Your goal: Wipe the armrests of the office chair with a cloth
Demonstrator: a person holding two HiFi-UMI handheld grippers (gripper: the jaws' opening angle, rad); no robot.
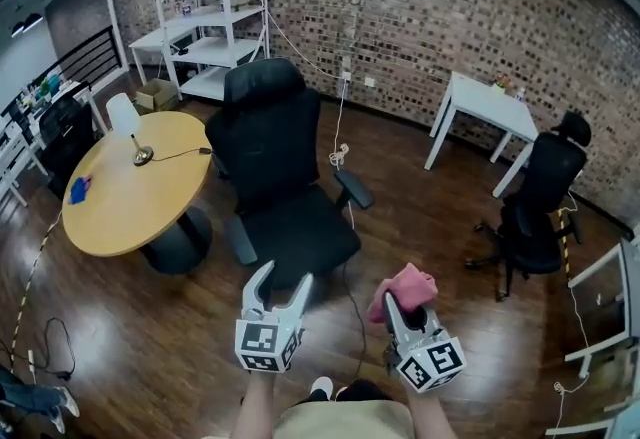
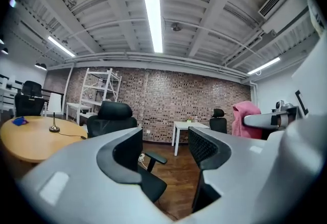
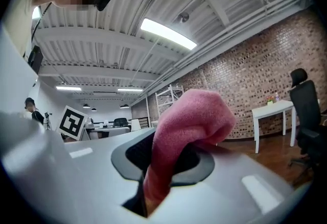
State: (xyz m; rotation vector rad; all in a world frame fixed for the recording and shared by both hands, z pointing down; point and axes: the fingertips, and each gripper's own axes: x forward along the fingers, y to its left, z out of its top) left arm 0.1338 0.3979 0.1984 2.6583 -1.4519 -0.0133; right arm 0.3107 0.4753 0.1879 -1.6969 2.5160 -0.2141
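Note:
A black office chair (image 1: 275, 177) stands in front of me, its back toward the brick wall; its right armrest (image 1: 354, 189) and left armrest (image 1: 241, 240) stick out at the seat's sides. In the left gripper view the same chair (image 2: 115, 118) shows between the jaws, well apart from them. My left gripper (image 1: 282, 285) hangs open and empty just short of the seat's front edge. To its right, my right gripper (image 1: 400, 302) is shut on a pink cloth (image 1: 405, 287), which bulges up out of the jaws in the right gripper view (image 3: 191, 121).
A round wooden table (image 1: 135, 182) with a lamp (image 1: 128, 127) stands left of the chair. A second black chair (image 1: 540, 202) and a white desk (image 1: 485, 107) are at the right, white shelving (image 1: 205, 7) at the back wall. Cables trail over the wooden floor.

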